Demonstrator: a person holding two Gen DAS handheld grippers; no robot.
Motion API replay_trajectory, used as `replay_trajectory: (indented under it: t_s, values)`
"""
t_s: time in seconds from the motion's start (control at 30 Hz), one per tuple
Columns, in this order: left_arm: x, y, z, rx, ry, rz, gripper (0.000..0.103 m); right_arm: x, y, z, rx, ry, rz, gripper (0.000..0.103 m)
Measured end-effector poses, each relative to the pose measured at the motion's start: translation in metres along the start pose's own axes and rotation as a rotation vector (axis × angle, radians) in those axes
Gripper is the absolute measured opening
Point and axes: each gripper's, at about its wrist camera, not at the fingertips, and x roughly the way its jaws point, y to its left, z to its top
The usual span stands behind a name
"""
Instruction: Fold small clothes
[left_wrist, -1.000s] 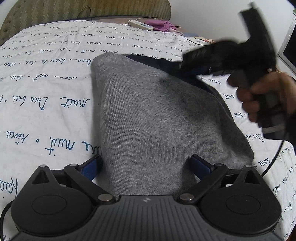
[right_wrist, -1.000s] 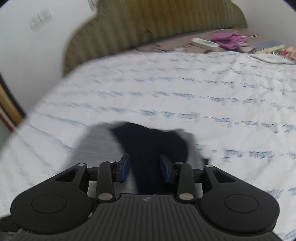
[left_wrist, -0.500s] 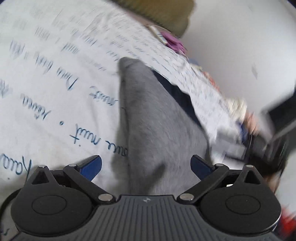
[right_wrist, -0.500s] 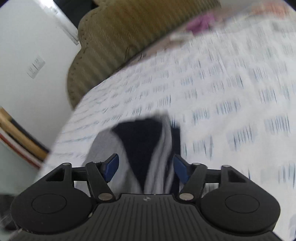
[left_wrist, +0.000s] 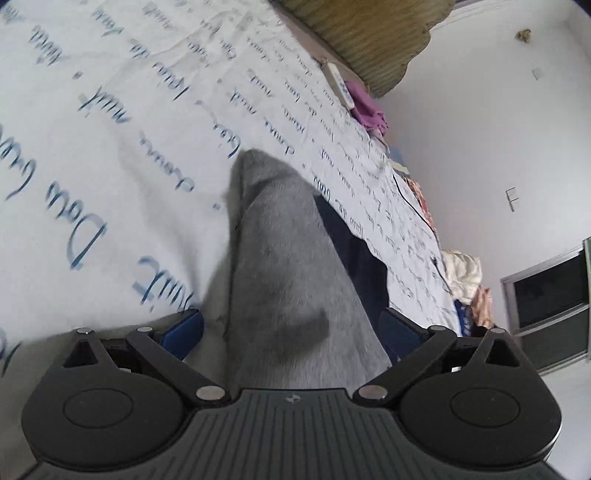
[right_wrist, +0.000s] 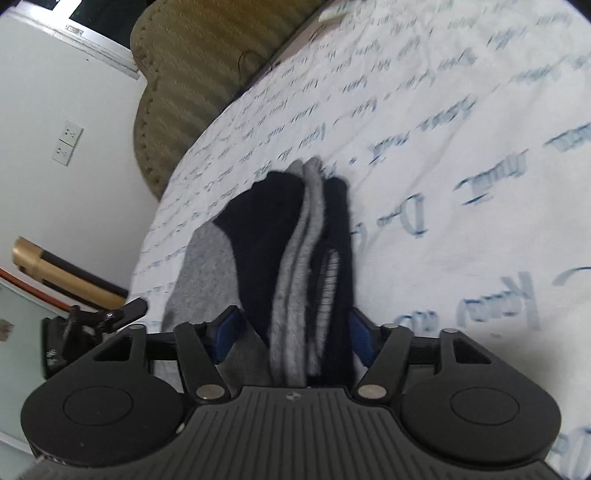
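Note:
A small grey knit garment (left_wrist: 284, 266) with a navy part (left_wrist: 358, 254) lies on the white bedsheet (left_wrist: 92, 155) printed with blue script. My left gripper (left_wrist: 291, 328) is open, its blue pads either side of the grey cloth's near end. In the right wrist view the same garment (right_wrist: 306, 251) shows as stacked grey and navy layers with a striped edge. My right gripper (right_wrist: 291, 332) is open, its pads straddling the layered edge without pinching it. Both views are tilted.
A padded olive headboard (right_wrist: 192, 66) stands at the bed's far end. A purple cloth (left_wrist: 367, 107) and a white remote (left_wrist: 340, 83) lie near it. Crumpled clothes (left_wrist: 463, 273) sit at the bed's right edge. A wall with sockets (right_wrist: 68, 142) is left of the bed.
Both grippers have tilted and come in low over the garment. The right gripper's jaws have opened wider around the layered edge. The right gripper has left the left wrist view.

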Motion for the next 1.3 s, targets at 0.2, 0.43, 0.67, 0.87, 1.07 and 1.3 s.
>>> replay_trajectory:
  t_s: [0.2,0.43,0.67,0.87,1.07,1.3]
  values:
    - [0.005,-0.022,-0.004,0.165,-0.012,0.133,0.026,0.004,0.01,-0.006,-0.049,-0.015,0.018,0.037]
    - [-0.028,-0.029,0.035,0.204,-0.018,0.13,0.025,0.007,0.041,-0.005,-0.016,-0.036,0.123,0.036]
    - [-0.021,-0.001,0.066,0.162,0.043,0.216,0.03,0.039,0.048,-0.003,-0.028,-0.001,0.067,0.04]
    - [-0.063,0.031,0.028,0.112,0.044,0.138,0.075,-0.001,0.02,-0.034,0.077,-0.037,0.113,0.061]
    - [-0.085,0.046,-0.023,0.087,0.111,0.027,0.076,-0.008,0.024,-0.081,0.073,0.06,0.149,0.066]
    - [-0.079,0.038,-0.043,-0.004,0.167,0.048,0.018,0.01,0.04,-0.092,0.048,0.116,0.137,0.018]
